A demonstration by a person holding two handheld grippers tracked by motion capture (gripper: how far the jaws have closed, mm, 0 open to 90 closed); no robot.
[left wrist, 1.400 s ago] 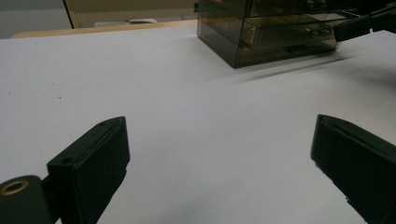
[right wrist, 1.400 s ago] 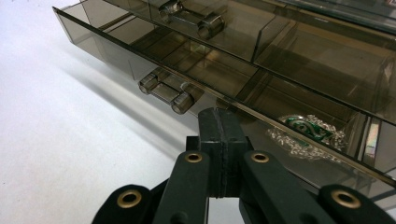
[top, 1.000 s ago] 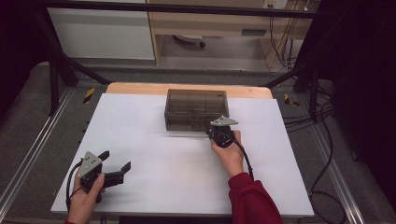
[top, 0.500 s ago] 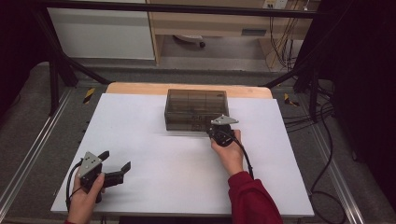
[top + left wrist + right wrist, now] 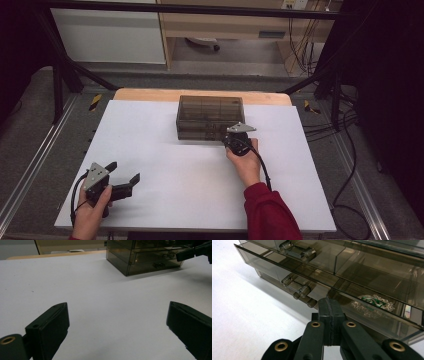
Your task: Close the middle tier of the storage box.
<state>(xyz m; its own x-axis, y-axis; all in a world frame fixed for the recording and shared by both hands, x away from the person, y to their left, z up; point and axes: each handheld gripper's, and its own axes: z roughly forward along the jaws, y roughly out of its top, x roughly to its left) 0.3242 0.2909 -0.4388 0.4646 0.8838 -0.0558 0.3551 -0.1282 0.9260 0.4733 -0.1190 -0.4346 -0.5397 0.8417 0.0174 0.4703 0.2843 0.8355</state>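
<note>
A smoky see-through drawer box point(image 5: 210, 117) stands at the back middle of the white table point(image 5: 165, 165). My right gripper point(image 5: 231, 136) is shut, its tips right at the box's front right. In the right gripper view its jaws point(image 5: 330, 305) are pressed together with nothing between them, at the front edge of a drawer point(image 5: 372, 307) holding a green and silver item point(image 5: 374, 302). Clear drawer handles point(image 5: 295, 286) sit to the left of the tips. My left gripper point(image 5: 122, 171) lies low at the front left, open, with bare table between its jaws point(image 5: 117, 322). It faces the box point(image 5: 140, 257).
A wooden strip point(image 5: 150, 94) edges the table's far side. Metal rails point(image 5: 30, 165) run along both sides. Cables point(image 5: 350, 165) lie on the floor at the right. A white cabinet point(image 5: 110, 35) stands beyond the table.
</note>
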